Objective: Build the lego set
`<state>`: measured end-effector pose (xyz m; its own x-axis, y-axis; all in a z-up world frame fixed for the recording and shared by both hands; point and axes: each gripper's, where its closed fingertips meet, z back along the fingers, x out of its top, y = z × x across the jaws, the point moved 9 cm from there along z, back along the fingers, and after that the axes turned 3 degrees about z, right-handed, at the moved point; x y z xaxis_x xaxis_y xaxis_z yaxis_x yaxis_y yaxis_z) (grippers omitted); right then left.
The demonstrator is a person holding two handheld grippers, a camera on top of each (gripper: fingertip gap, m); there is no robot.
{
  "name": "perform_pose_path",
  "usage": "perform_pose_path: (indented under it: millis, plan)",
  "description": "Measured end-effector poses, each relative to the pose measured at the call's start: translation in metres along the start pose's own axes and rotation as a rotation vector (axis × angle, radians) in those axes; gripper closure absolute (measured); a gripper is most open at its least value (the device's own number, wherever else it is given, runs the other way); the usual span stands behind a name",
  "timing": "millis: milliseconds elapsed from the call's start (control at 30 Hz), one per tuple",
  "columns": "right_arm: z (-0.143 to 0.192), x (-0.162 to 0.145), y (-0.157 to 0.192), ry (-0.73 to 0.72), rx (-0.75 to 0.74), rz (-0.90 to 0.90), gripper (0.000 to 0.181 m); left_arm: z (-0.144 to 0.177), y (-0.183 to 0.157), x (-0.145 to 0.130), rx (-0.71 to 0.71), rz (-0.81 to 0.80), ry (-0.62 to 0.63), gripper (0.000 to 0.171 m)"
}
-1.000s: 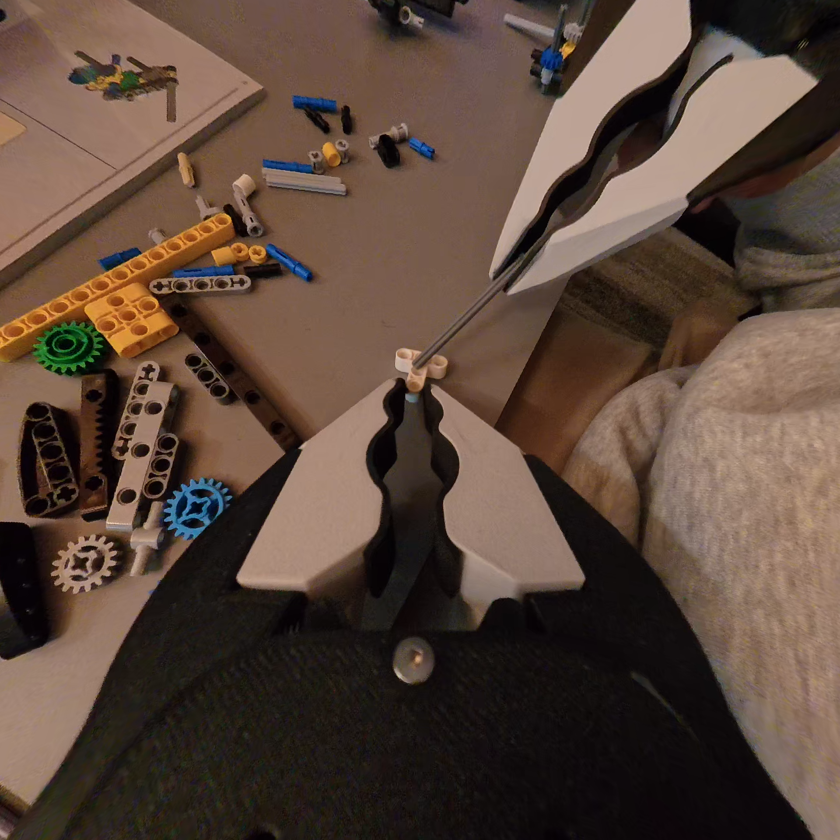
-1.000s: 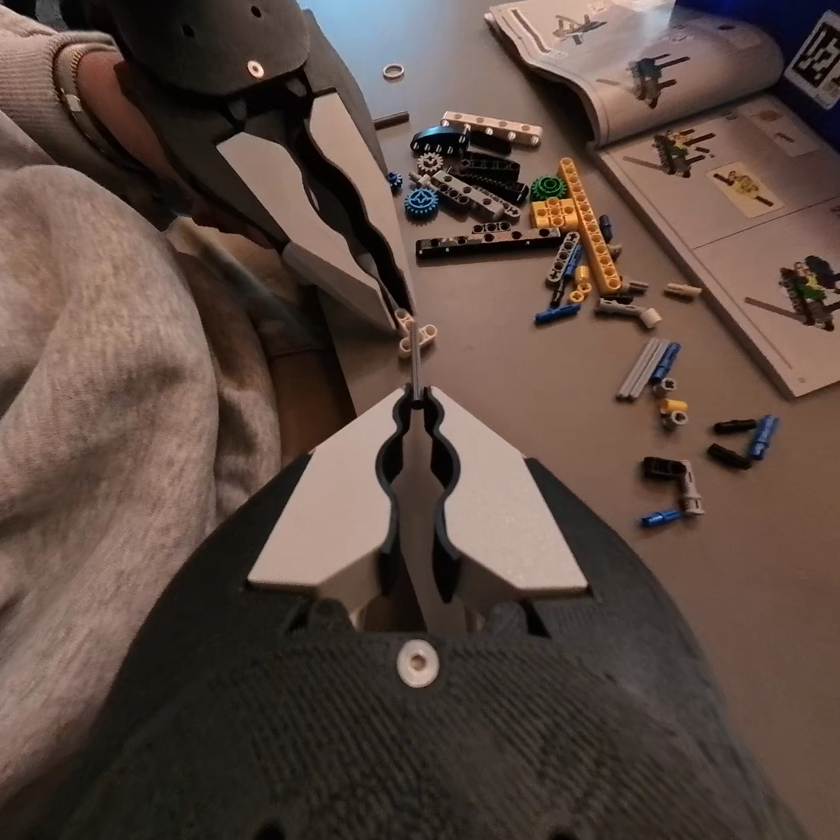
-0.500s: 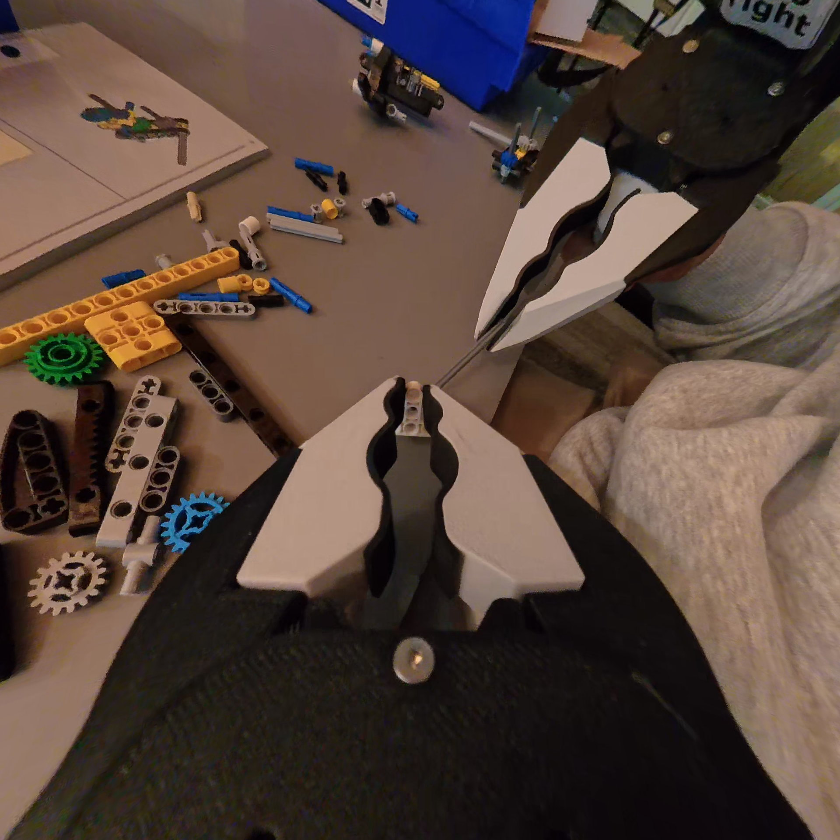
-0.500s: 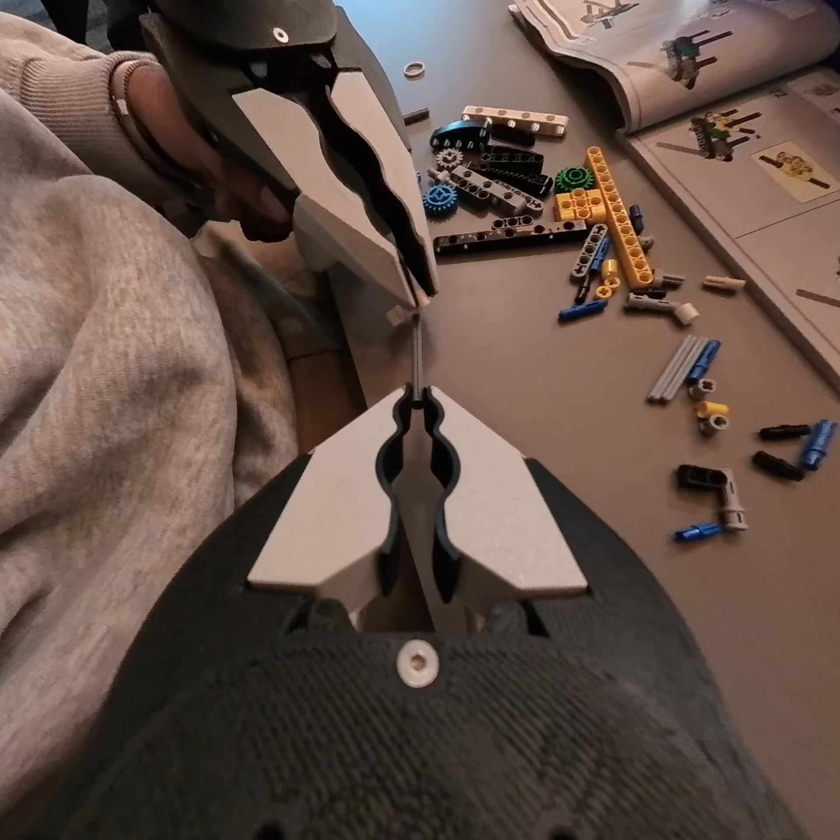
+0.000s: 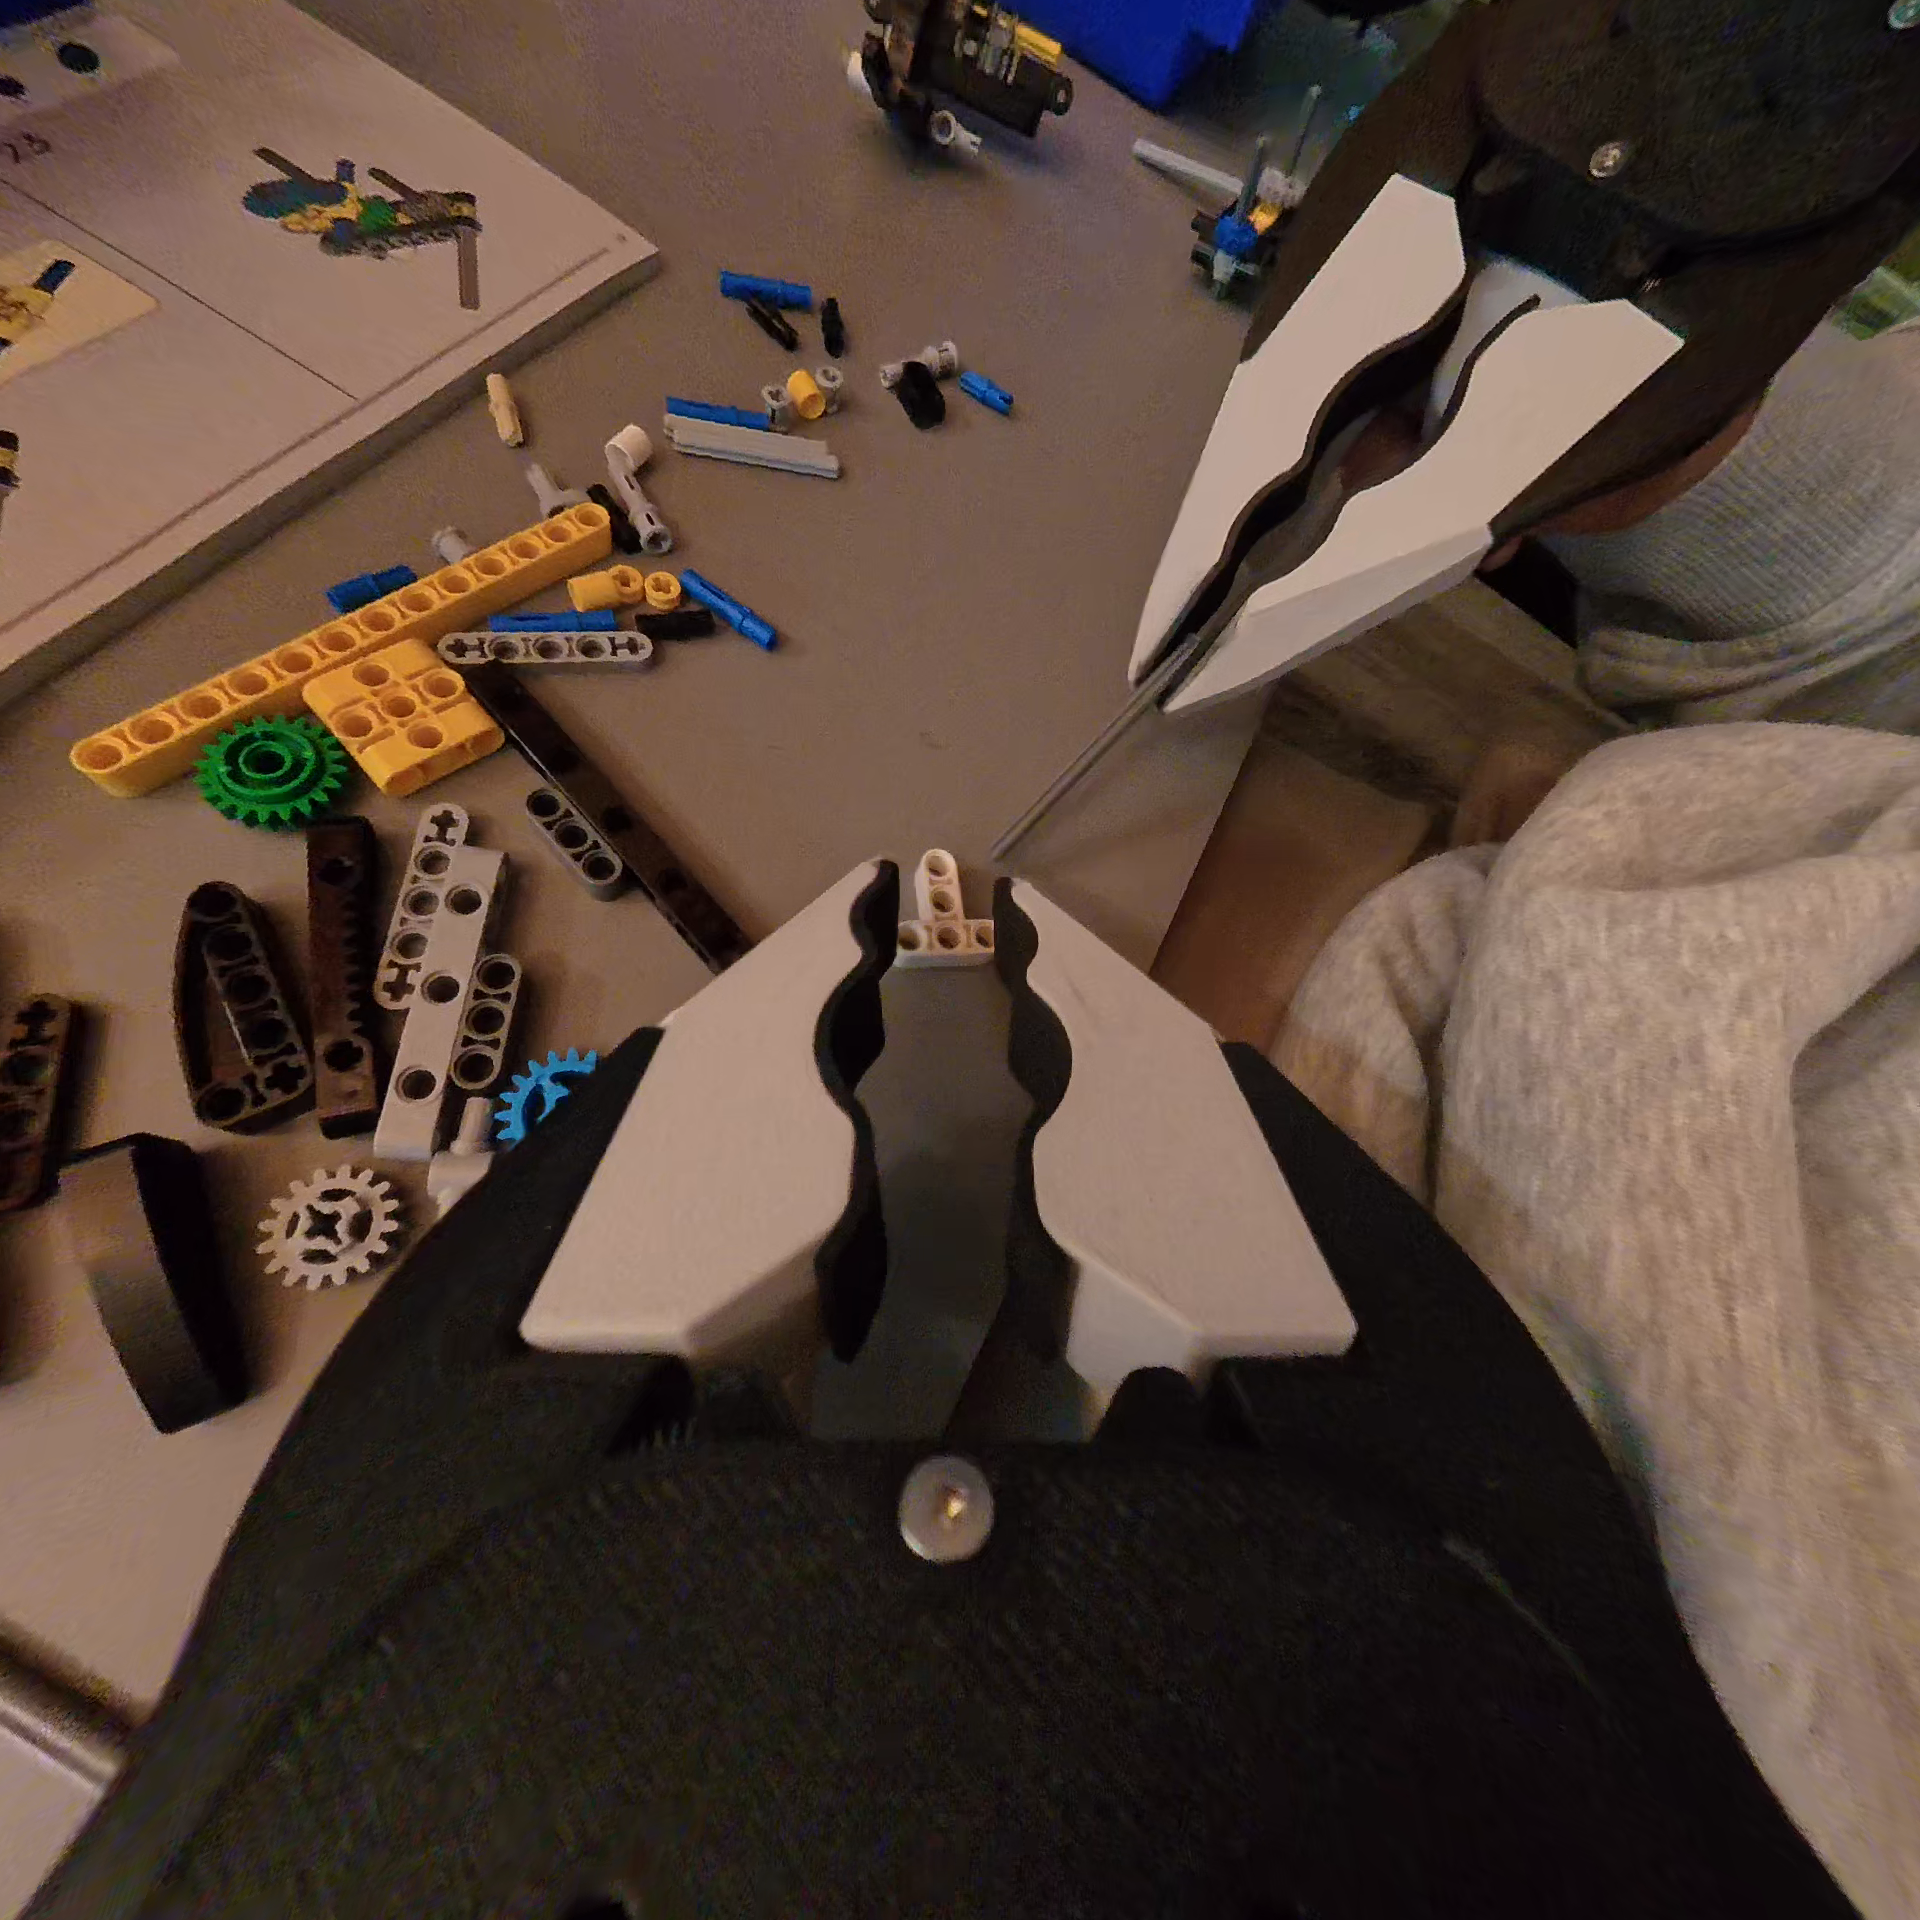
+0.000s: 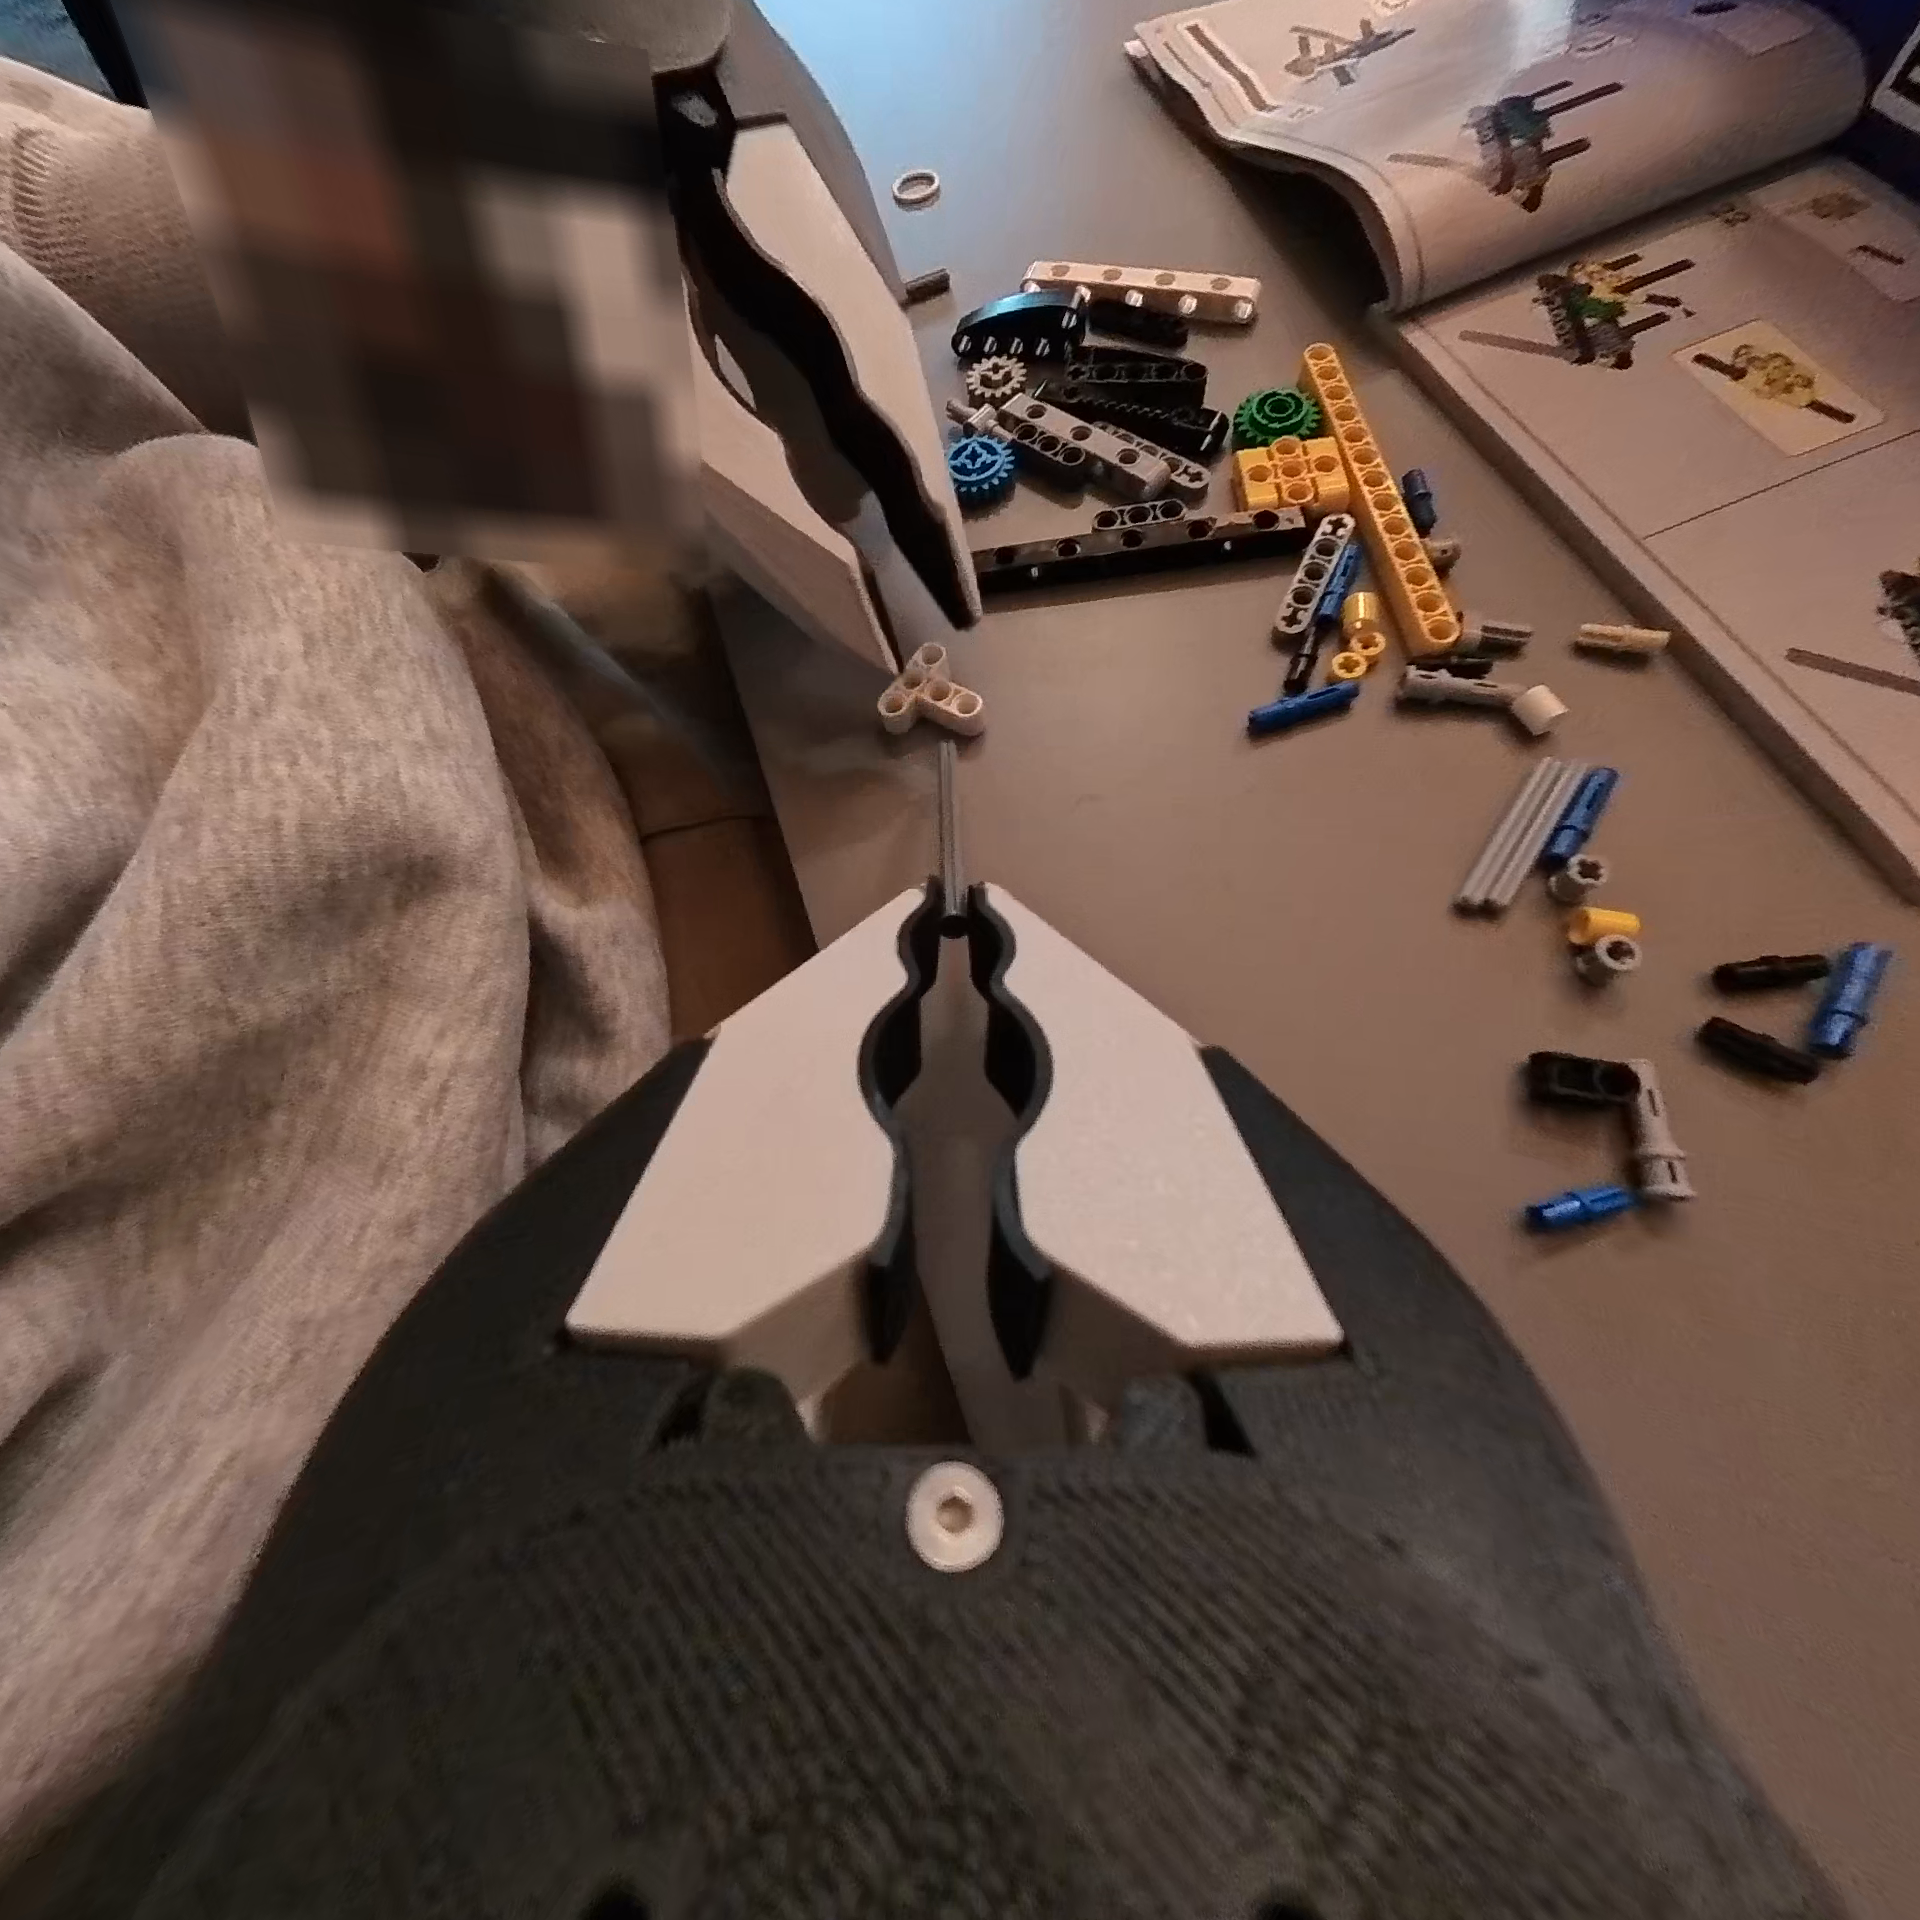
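**Axle lining up with the T-shaped connector**

The left gripper (image 5: 943, 914) is standing open, with the pale T-shaped connector (image 5: 943, 920) lying loose between its fingertips near the counter's (image 5: 935, 644) front edge. The right gripper (image 6: 948, 902) is pinching a thin grey axle (image 6: 947, 821), whose long axis is pointing straight at the connector, its tip just short of it. The right wrist view is showing this alignment end-on; the left wrist view is showing the gap between axle (image 5: 1081, 769) and connector.
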<state>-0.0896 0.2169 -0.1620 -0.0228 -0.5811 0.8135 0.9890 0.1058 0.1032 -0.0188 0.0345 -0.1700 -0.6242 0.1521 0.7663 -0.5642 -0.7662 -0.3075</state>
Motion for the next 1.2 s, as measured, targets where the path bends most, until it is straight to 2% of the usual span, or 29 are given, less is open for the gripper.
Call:
perform_pose_path:
  millis: [100,267,333,500,600,700,800,900,1033,1133,1200]
  plan:
    - [0.002,0.0,-0.003,-0.013,-0.014,-0.005,0.178,0.0,-0.003,0.002,0.035,0.001,0.023,0.154]
    - [0.006,0.0,-0.008,-0.026,-0.055,-0.014,0.178,-0.006,-0.011,0.006,0.197,-0.01,0.127,0.156]
    - [0.006,0.0,-0.009,-0.027,-0.063,-0.015,0.177,-0.009,-0.018,0.006,0.181,-0.014,0.168,0.149]
    - [0.006,-0.001,-0.009,-0.027,-0.061,-0.011,0.177,-0.014,-0.018,0.01,0.217,0.008,0.169,0.149]
    - [0.006,-0.001,-0.009,-0.032,-0.061,-0.01,0.177,-0.017,-0.015,0.008,0.274,-0.013,0.206,0.154]
    - [0.006,-0.002,-0.009,-0.03,-0.069,-0.009,0.177,-0.018,-0.016,0.007,0.259,-0.013,0.209,0.165]
    - [0.003,-0.002,-0.01,-0.02,-0.08,-0.004,0.177,-0.018,-0.014,0.007,0.246,-0.01,0.197,0.166]
    - [0.001,-0.001,-0.009,-0.029,-0.082,0.003,0.177,-0.016,-0.011,0.009,0.227,0.019,0.132,0.166]
    - [0.004,0.002,-0.009,-0.073,-0.096,0.005,0.177,-0.004,0.0,0.016,0.109,0.155,-0.065,0.166]
    - [0.011,0.007,-0.011,-0.146,-0.103,-0.004,0.178,0.011,0.012,0.02,-0.083,0.311,-0.263,0.167]
    - [0.017,0.013,-0.01,-0.234,-0.1,-0.015,0.178,0.02,0.018,0.022,-0.283,0.464,-0.409,0.167]
